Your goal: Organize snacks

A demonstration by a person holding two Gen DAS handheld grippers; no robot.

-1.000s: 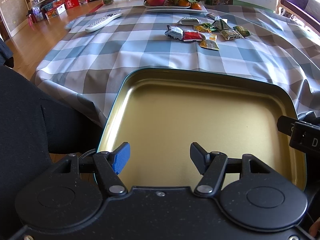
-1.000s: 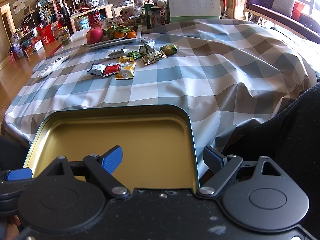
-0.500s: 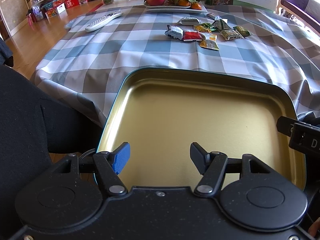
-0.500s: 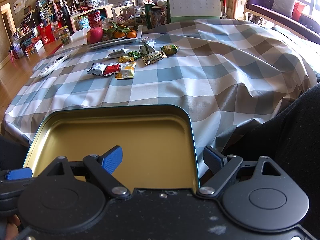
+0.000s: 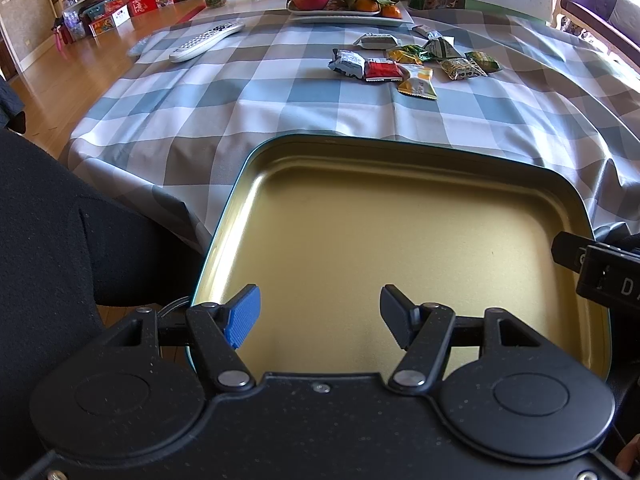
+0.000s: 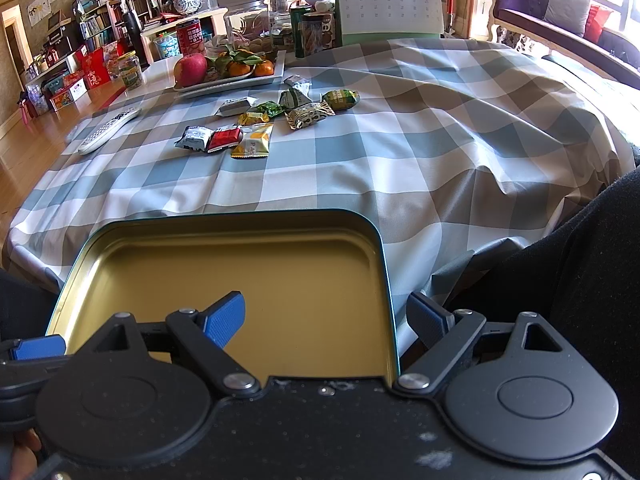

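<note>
Nothing is shifting since the earlier frames: both tools are hovering spread apart over the gold tin tray [image 5: 400, 184], the left tool [image 5: 316, 312] inside its rim, the right tool [image 6: 332, 316] straddling its right wall, while the snack packets [image 6: 256, 124] are lying on the checkered surface [image 6: 400, 152] well beyond.

I see the bench [image 6: 420, 152] under a checked cloth. Using the fruit plate [image 6: 224, 82] as landmark: wrapped snacks [image 6: 256, 124] lie just nearer me, the remote [image 6: 110, 130] off to its left, a calendar [image 6: 388, 8] behind it.
</note>
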